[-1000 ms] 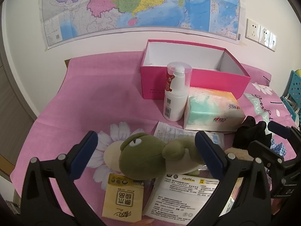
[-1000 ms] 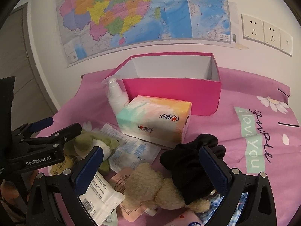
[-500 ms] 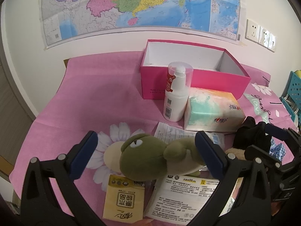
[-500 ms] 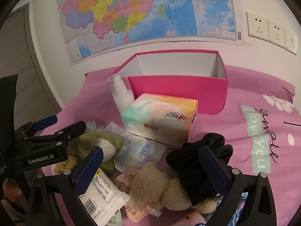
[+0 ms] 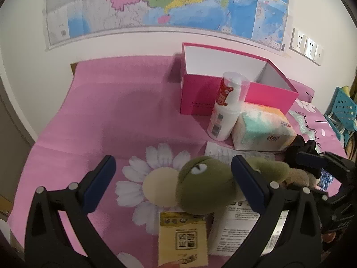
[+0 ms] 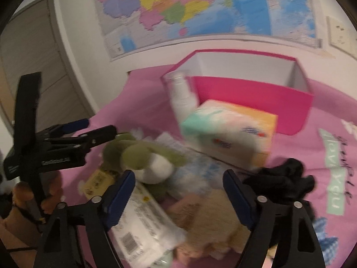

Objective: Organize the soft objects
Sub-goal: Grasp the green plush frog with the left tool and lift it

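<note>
Left gripper (image 5: 173, 174): fingers spread wide, astride the green plush frog's (image 5: 207, 189) head, not pinching.
Right gripper (image 6: 179, 189): fingers closing above the tan plush (image 6: 214, 214), nothing pinched.
Advice: centre each toy, squeeze gently, carry to the pink box (image 6: 252, 98).

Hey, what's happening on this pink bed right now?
A person holds a claw in each hand over a pile of soft things. The left claw stands open around the green plush frog, not gripping it. The right claw is closing over the tan plush toy, beside the black cloth. The pink box behind looks empty so far.
</note>
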